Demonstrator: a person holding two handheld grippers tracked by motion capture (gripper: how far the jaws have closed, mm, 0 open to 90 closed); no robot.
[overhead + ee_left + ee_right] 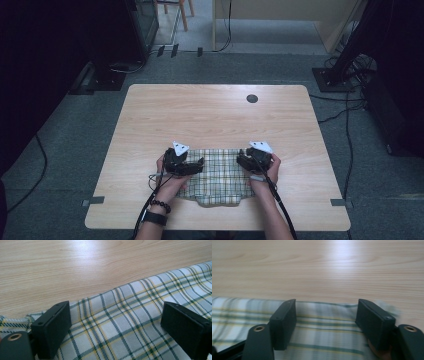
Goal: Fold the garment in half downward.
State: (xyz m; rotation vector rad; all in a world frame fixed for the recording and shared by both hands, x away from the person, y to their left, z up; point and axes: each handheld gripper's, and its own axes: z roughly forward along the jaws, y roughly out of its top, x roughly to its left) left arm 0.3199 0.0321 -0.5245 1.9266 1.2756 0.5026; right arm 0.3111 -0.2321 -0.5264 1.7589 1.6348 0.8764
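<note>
Plaid cloth [216,176] lies flat, long axis running between both claws

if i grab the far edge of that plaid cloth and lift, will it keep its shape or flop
The plaid cloth will probably flop: it is thin woven fabric lying flat, with a wavy near edge. It likely slides easily on the smooth wooden table and looks light, so it may bunch if pushed.

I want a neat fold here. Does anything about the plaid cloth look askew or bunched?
Slightly. The plaid cloth lies flat along its far edge, but its near edge is uneven, with a rumpled bulge near the middle. Both the left gripper and the right gripper hover open over it.
</note>
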